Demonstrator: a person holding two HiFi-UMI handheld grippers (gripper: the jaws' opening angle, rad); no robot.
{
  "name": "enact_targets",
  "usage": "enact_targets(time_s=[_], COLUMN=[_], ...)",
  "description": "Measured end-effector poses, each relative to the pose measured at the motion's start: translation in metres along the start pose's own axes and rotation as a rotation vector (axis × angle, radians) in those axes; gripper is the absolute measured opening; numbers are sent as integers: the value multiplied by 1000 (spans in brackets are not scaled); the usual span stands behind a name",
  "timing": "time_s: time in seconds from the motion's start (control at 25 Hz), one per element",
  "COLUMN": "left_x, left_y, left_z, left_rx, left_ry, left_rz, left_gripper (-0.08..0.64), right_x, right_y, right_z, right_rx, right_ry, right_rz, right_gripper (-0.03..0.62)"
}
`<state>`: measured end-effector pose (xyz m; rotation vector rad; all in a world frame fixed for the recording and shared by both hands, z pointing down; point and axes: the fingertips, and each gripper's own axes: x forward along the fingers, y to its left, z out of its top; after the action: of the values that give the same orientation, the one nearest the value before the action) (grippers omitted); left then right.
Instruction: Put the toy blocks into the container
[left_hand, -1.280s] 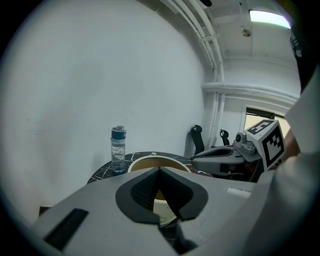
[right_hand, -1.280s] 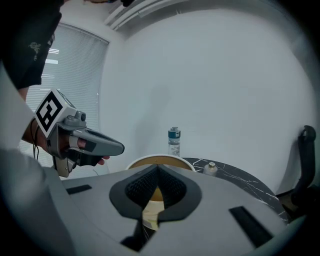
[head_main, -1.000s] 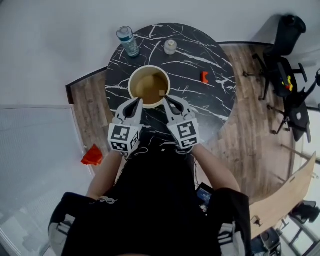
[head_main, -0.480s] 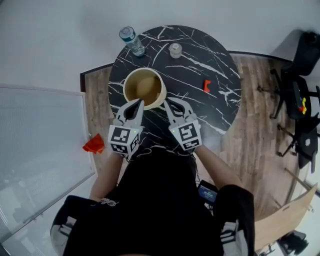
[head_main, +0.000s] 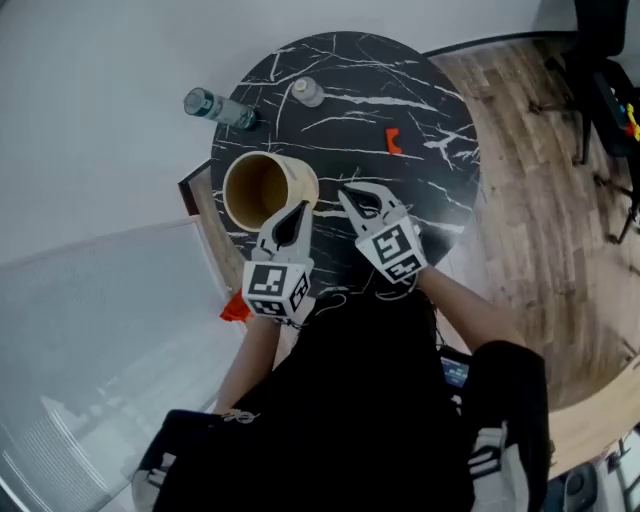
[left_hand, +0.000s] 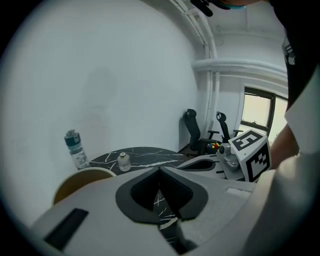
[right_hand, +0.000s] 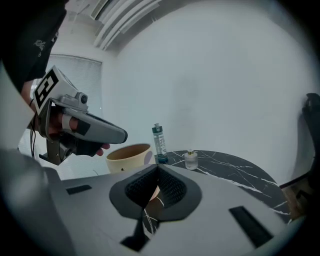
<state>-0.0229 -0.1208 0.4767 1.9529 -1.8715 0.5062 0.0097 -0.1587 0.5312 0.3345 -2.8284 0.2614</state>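
Sitting by the table's (head_main: 420, 110) edge: the container (head_main: 303, 178).

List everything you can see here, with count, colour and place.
table: one, black marble, round, by the white wall
container: one, tan, on the table's left part
toy block: one, orange, on the table, right of the container
water bottle: one, clear, table's far left edge
small jar: one, clear, beside the bottle
red object: one, on the floor, partly hidden
office chairs: black, beyond the table
left hand-held gripper: grey, shut, at the container
right hand-held gripper: grey, shut, over the table
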Motion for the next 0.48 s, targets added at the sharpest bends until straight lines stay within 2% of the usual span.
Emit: enact_targets(time_s=[0.28, 0.48], left_x=[63, 112], left_y=[-45, -68], left_z=[10, -1], left_rx=[78, 88], left_ry=[62, 157], left_rz=[-108, -155], left_gripper=[0, 0], right_x=[-38, -60], right_y=[-48, -80], right_z=[-30, -53], right_rx=[91, 139], right_ry=[15, 34], right_rz=[-99, -128], right_gripper=[-3, -3])
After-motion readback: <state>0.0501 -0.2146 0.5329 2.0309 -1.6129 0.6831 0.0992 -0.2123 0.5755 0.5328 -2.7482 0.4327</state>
